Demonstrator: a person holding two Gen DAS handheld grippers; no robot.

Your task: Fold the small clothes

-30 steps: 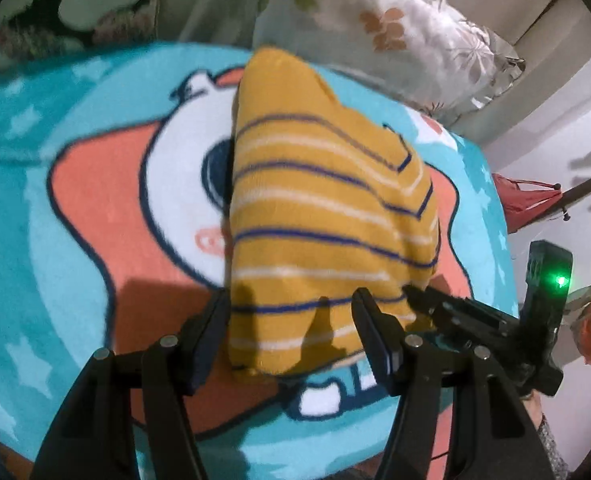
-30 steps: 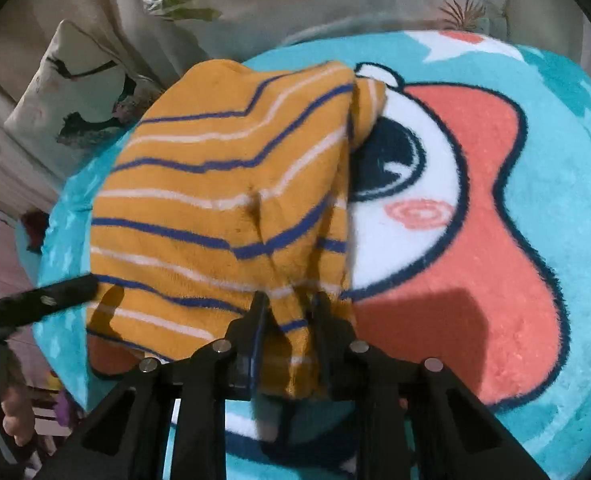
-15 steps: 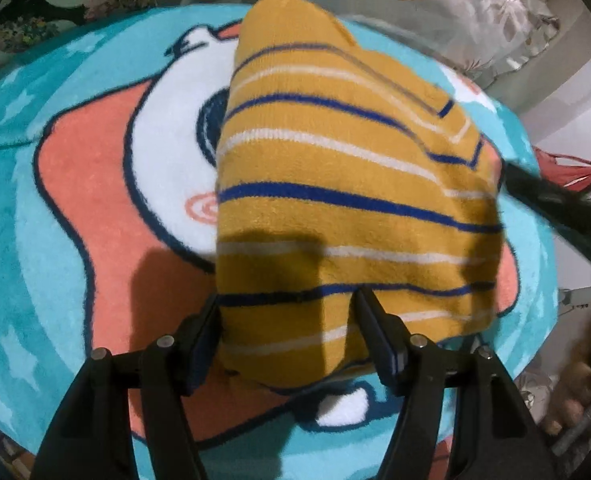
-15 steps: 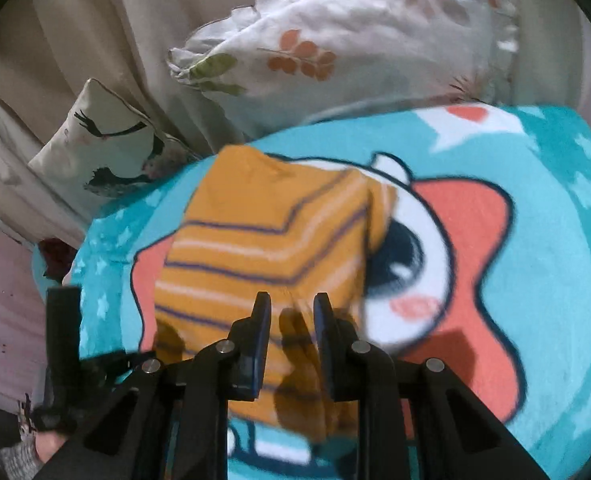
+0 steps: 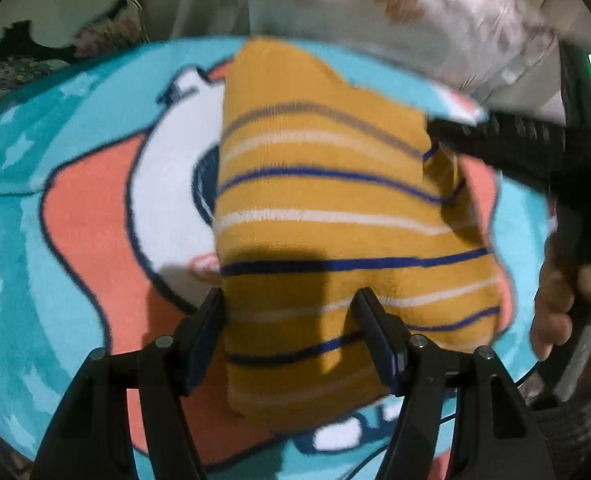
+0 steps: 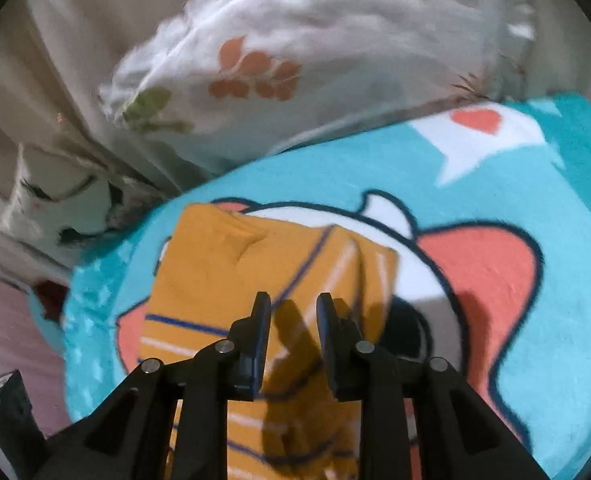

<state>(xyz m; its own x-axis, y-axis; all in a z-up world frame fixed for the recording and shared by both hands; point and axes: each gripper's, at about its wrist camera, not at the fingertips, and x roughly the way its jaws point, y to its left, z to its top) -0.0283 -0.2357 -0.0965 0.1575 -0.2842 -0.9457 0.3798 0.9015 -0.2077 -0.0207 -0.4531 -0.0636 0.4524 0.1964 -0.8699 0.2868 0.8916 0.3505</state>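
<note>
A folded mustard-yellow garment with blue and white stripes (image 5: 327, 232) lies on the teal cartoon blanket (image 5: 75, 208). My left gripper (image 5: 289, 312) is open, its fingers straddling the garment's near edge, not pinching it. In the left wrist view my right gripper (image 5: 447, 138) reaches in from the right and its tip meets the garment's far right corner. In the right wrist view the garment (image 6: 223, 272) lies below my right gripper (image 6: 293, 312), whose fingers stand slightly apart with nothing between them.
White floral pillows (image 6: 295, 60) and beige fabric lie behind the blanket (image 6: 535, 240). A second patterned pillow (image 5: 47, 36) sits at the far left. The blanket's edge drops off at the right, beside the person's hand (image 5: 555, 300).
My right gripper let go of the garment's near edge, rose and moved to its far right corner. My left gripper stayed open at the near edge.
</note>
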